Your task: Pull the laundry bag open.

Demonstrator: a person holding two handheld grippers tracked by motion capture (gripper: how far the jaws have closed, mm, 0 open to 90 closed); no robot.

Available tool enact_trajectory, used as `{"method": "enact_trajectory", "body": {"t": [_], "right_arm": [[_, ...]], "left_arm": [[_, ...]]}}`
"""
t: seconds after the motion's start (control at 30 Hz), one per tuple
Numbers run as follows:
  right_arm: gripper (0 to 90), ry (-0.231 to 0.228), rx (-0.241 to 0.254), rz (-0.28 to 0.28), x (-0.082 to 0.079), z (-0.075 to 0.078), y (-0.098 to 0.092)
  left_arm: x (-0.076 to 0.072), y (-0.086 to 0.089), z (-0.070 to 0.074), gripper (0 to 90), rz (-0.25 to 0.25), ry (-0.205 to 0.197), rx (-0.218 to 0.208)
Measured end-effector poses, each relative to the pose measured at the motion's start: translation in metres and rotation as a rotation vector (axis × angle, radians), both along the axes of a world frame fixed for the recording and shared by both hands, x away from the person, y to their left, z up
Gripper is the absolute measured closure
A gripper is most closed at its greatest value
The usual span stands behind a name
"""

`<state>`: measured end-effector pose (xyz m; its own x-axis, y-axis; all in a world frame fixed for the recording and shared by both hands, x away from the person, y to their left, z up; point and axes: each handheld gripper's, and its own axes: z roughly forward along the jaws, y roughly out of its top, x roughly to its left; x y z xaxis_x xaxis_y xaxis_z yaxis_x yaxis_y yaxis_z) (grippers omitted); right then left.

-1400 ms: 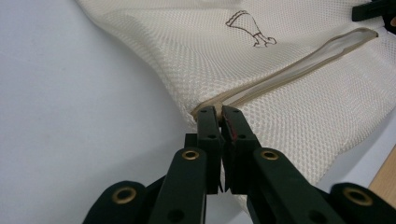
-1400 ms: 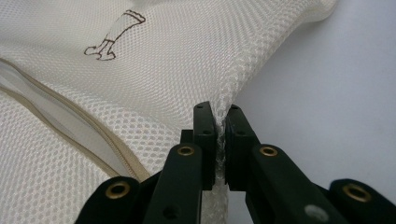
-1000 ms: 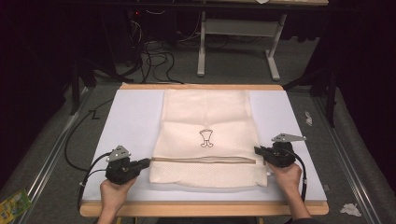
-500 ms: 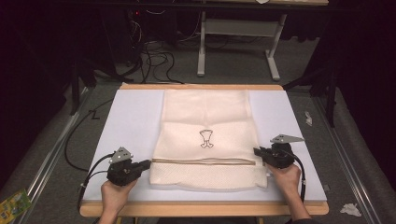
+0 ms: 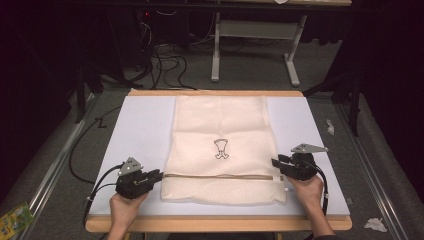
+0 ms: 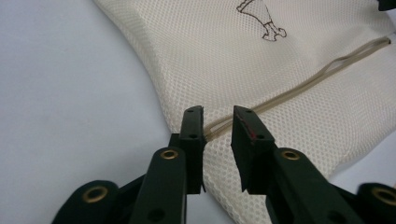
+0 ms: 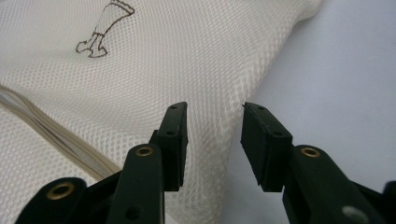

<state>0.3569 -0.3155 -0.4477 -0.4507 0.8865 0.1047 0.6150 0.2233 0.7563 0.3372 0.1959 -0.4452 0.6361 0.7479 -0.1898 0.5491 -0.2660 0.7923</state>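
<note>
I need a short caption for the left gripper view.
Left gripper, jaws just opened, at the edge of a cream mesh bag on the table.

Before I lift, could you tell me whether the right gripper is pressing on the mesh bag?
Apart: the right gripper view shows open jaws, bag unpinched.

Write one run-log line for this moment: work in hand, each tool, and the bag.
work: laying out mesh bag | left tool: jaws just opening, bag edge between, unpressed | right tool: jaws just opening over bag's side edge | bag: flat on white mat

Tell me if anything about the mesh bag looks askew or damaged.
Nothing stands out. The mesh bag lies flat and roughly square on the white mat, its near end folded over along a tan zipper line; no tears show.
</note>
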Motion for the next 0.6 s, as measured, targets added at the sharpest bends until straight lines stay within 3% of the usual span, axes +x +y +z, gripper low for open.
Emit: {"method": "enact_trajectory", "body": {"t": [0.1, 0.2, 0.33, 0.37, 0.6], "right_arm": [[60.8, -0.015, -0.001, -0.008, -0.001, 0.003, -0.001], [60.7, -0.059, 0.01, -0.006, -0.005, 0.01, -0.003], [60.6, -0.074, 0.015, -0.011, -0.008, 0.015, -0.005], [60.4, -0.096, 0.031, -0.015, -0.01, 0.019, -0.008], [59.6, -0.116, 0.071, -0.044, -0.012, 0.025, -0.02]], "left_arm": [[-0.001, -0.001, 0.003, 69.7, 0.004, -0.026, 0.012], [-0.002, -0.001, 0.009, 63.5, 0.017, -0.065, -0.004], [-0.001, -0.001, 0.013, 61.1, 0.023, -0.085, -0.01], [0.0, 0.0, 0.015, 59.2, 0.036, -0.098, -0.023], [0.005, 0.005, 0.024, 56.2, 0.079, -0.134, -0.081]]}}
